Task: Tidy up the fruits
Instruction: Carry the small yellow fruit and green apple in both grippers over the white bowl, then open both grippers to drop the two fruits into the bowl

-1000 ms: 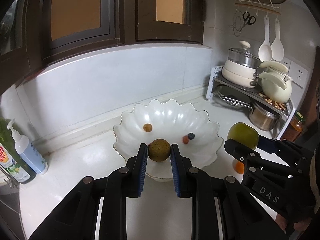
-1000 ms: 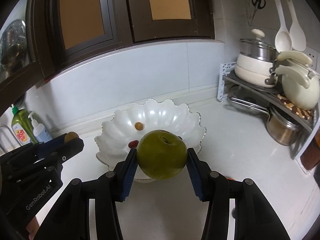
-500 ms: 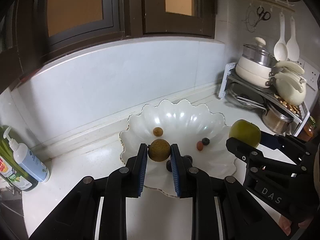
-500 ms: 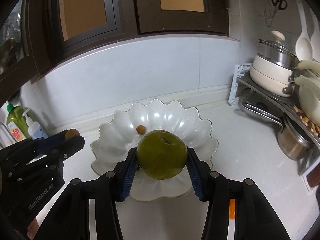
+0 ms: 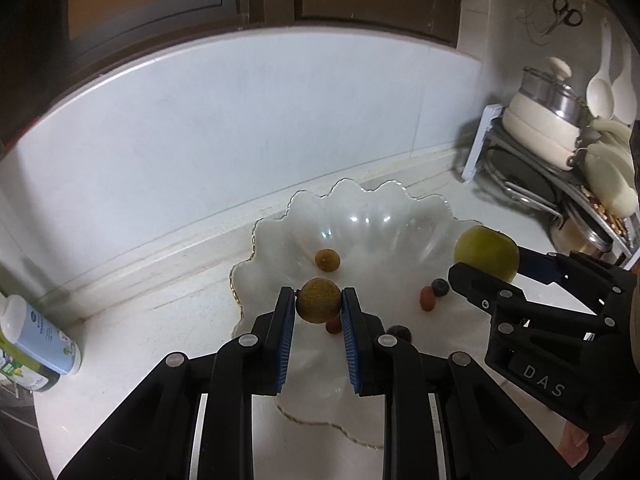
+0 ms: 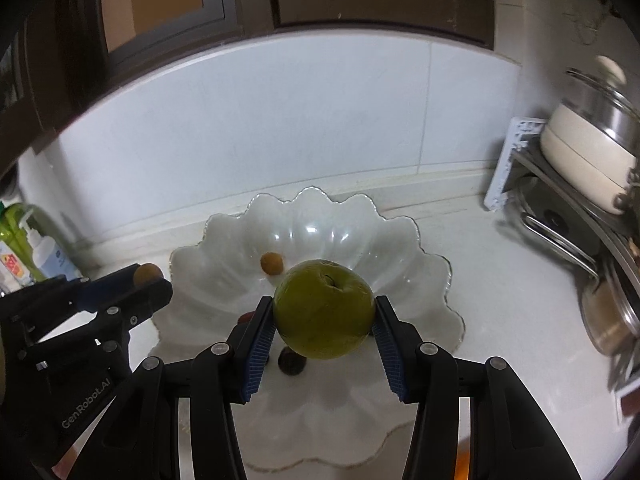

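The left tool (image 5: 318, 304) is gripping a brown fruit (image 5: 319, 300) over the bowl (image 5: 360, 208); the right tool (image 6: 324, 316) is clamping an apple (image 6: 324, 310).

On the counter (image 5: 132, 344) the scalloped bowl (image 5: 404, 208) sits centre, before the backsplash. In it, a small round fruit (image 5: 327, 259) lies toward 11 o'clock, two berries (image 5: 434, 292) toward 3. A pump bottle (image 5: 38, 340) stands at 9 o'clock, the pot rack (image 5: 504, 168) at 2.
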Tool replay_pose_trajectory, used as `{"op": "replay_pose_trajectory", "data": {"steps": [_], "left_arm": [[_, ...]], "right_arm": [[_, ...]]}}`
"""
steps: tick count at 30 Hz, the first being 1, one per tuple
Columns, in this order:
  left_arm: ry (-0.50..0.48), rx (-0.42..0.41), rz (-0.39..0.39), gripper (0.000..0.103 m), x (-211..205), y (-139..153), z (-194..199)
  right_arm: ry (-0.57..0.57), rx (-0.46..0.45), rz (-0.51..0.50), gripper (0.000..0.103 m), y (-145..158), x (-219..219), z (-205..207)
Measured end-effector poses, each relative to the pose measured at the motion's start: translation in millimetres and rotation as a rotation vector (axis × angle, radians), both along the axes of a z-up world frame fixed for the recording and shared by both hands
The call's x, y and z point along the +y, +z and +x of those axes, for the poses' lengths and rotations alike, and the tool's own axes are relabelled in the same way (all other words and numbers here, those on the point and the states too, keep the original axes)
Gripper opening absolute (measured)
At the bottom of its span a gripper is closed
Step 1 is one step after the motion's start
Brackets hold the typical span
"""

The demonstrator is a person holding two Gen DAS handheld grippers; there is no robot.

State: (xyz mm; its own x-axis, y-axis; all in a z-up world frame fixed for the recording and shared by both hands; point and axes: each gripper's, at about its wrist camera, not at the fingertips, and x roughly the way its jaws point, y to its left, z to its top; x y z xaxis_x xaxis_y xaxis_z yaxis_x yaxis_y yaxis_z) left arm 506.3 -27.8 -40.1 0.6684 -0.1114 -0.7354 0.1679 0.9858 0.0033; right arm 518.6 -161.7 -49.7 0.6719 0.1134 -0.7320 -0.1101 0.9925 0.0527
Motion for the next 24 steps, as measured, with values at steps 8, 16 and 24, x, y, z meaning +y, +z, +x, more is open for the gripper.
{"op": "replay_pose_trajectory", "data": {"steps": [8, 16, 24], "left_arm": [[0.016, 0.079, 0.005, 0.024, 1, -23, 29], [0.024, 0.160, -0.004, 0.024, 1, -43, 52], [0.032, 0.179, 0.019, 0.024, -4, -53, 62]], "right_arm": [[0.022, 0.073, -0.023, 0.050, -24, 0, 31], [0.036, 0.120, -0.027, 0.050, -43, -1, 51], [0.037, 0.184, -0.007, 0.050, -58, -3, 64]]}}
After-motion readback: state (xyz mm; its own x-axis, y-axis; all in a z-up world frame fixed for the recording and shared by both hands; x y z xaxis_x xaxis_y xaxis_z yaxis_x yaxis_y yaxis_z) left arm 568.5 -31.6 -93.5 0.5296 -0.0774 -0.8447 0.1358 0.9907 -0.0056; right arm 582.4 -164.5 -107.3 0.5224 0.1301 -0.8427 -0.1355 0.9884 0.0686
